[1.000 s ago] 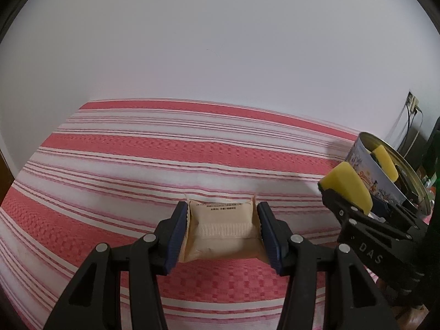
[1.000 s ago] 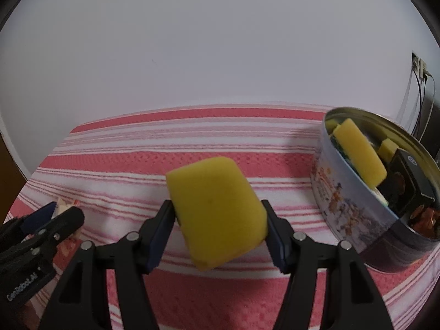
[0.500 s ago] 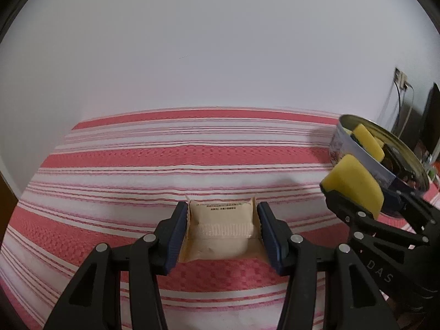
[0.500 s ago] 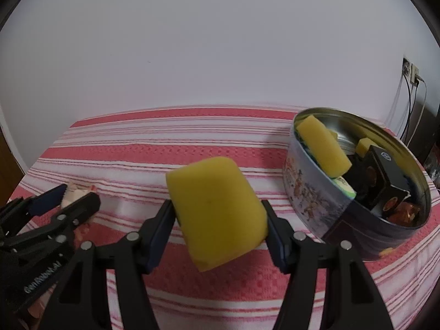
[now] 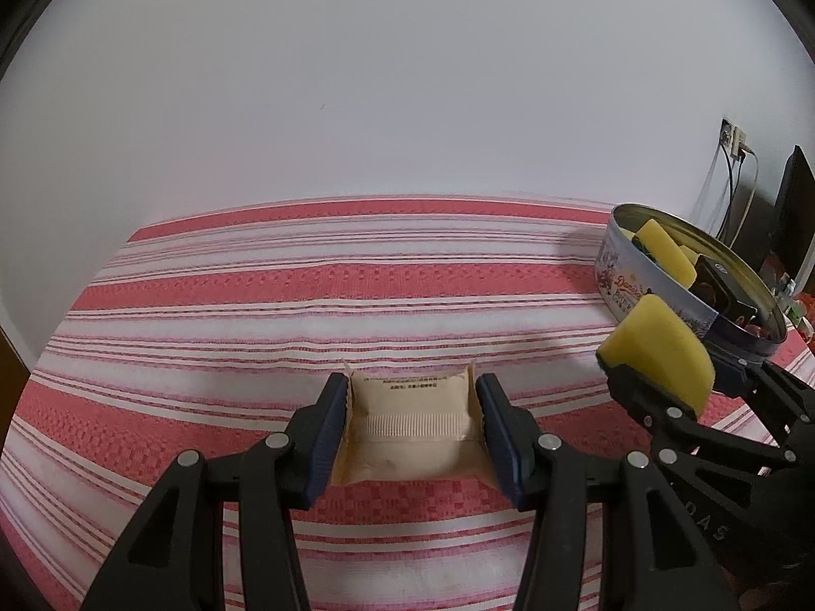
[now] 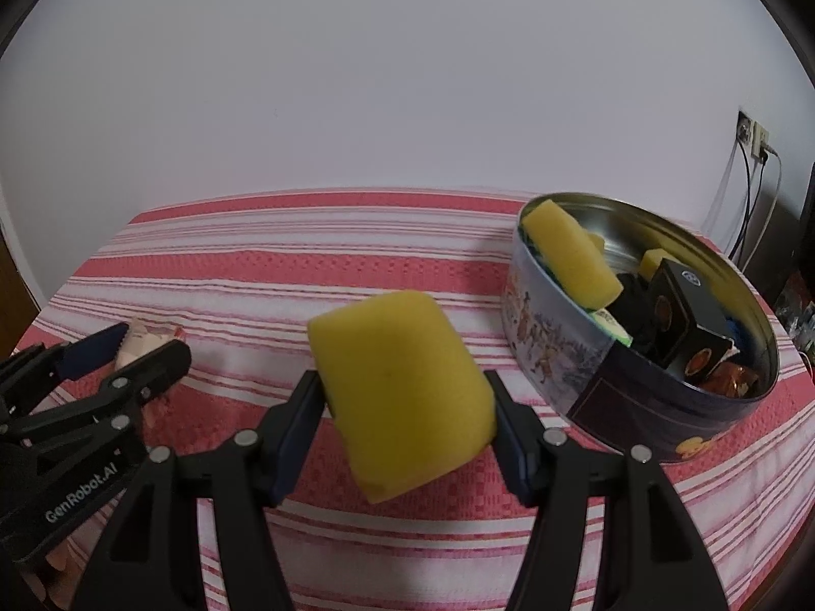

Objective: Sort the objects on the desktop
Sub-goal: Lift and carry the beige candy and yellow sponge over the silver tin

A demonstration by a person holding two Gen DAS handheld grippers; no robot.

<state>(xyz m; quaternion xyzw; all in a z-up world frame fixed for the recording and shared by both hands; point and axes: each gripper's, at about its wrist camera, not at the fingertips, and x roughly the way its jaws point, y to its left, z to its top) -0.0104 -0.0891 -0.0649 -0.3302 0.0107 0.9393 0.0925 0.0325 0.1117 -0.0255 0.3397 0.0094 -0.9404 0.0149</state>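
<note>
My left gripper (image 5: 413, 397) is shut on a beige sealed packet (image 5: 413, 420), held above the red and white striped cloth (image 5: 305, 285). My right gripper (image 6: 405, 394) is shut on a yellow sponge (image 6: 402, 397), also off the cloth. In the left wrist view that sponge (image 5: 662, 351) and the right gripper (image 5: 657, 371) show at the right. The left gripper (image 6: 122, 351) with the packet (image 6: 140, 343) shows at the left of the right wrist view. A round decorated tin (image 6: 555, 356) stands to the right, open, holding another yellow sponge (image 6: 570, 254), a black box (image 6: 685, 315) and other small items.
The same tin (image 5: 626, 290) sits at the cloth's right end. A white wall rises behind the table. A wall socket (image 6: 751, 140) with hanging cables and dark objects lies past the tin on the right.
Both grippers have shifted sideways with their loads; the tin now sits further left and fuller in both views. The grips on packet and sponge are unchanged.
</note>
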